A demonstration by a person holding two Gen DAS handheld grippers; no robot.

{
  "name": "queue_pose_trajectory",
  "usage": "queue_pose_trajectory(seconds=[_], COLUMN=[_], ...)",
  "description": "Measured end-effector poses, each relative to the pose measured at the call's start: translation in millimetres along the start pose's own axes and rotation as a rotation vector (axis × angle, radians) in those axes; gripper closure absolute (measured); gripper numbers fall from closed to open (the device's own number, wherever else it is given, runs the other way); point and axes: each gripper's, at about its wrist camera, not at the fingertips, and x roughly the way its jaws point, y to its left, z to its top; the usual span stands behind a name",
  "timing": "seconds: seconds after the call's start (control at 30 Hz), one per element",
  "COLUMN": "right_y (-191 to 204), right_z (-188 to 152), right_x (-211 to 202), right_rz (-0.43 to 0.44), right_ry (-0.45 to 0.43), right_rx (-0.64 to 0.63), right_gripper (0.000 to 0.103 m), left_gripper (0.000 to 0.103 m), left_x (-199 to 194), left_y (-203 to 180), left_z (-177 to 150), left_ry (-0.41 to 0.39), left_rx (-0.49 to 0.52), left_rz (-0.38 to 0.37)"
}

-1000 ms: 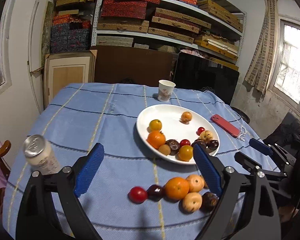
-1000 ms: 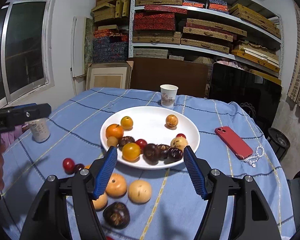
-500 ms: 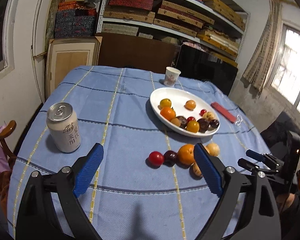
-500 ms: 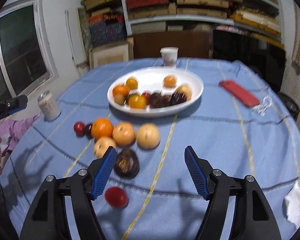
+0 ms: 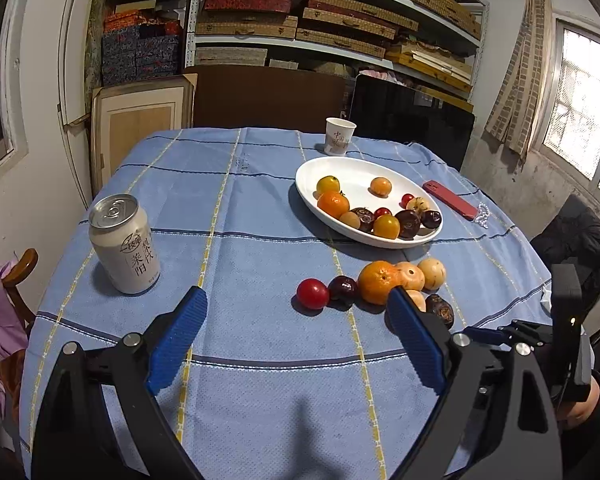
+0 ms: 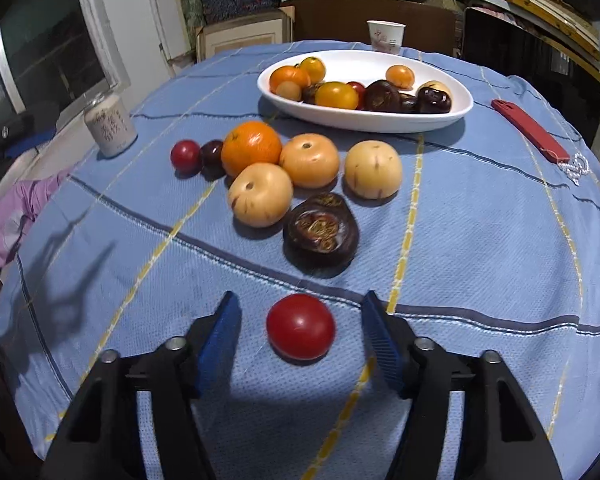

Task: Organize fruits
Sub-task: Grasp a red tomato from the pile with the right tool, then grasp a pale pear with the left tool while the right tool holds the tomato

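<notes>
A table [image 5: 260, 240] under a blue checked cloth is carrying a white plate [image 5: 352, 168] toward its far edge, a paper cup [image 5: 339, 136] behind it, a red phone [image 5: 450, 199] near the right edge, a can [image 5: 124, 244] near the left edge, and loose fruits [image 6: 300, 168] lying toward the near edge.

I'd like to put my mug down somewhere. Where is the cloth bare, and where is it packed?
Bare cloth lies between the can and the white plate, and at the near edge in front of the left gripper. It is crowded below the plate, where loose fruit clusters, and the right gripper straddles a red tomato.
</notes>
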Motion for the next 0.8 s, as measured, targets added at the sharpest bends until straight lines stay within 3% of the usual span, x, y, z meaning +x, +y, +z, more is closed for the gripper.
queue_pose_trajectory(seconds=[0.03,0.13,0.23,0.43,0.5,0.63,0.73,0.8], right_y=[2,1,-4,-18,-24,-36,-40,-40], right_z=[0,1,-1,-13,-20,-30,-34,-35], right_x=[0,-2,-9,-45,-51,-52,-56,-57], right_rz=[-0.006,-0.003,0.031,0.079,0.081,0.099,0.113,0.127], right_ry=[-0.002,-0.001,-0.023,-0.159,-0.174,-0.177,-0.194,-0.203], right_rx=[-0.009,-0.01,0.024,0.087,0.109,0.153,0.162,0.156], right_gripper=[0.054,0.072,0.072,0.072,0.072,0.072,0.072,0.072], left_gripper=[0.014,0.014,0.014,0.014,0.014,0.014,0.027,0.042], left_x=[0,1,7,38,51,77,105,117], left_y=[0,2,-2,-43,-65,-104,-117,-117], left_z=[0,-2,-4,-16,-20,-27,-33,-34], left_ry=[0.0,0.006,0.017,0.063,0.083,0.101,0.161,0.182], left_rx=[0.0,-0.003,0.018,0.139,0.189,0.261,0.258,0.237], left_rz=[0.001,-0.002,-0.009,-0.047,-0.085,-0.081,-0.048,-0.019])
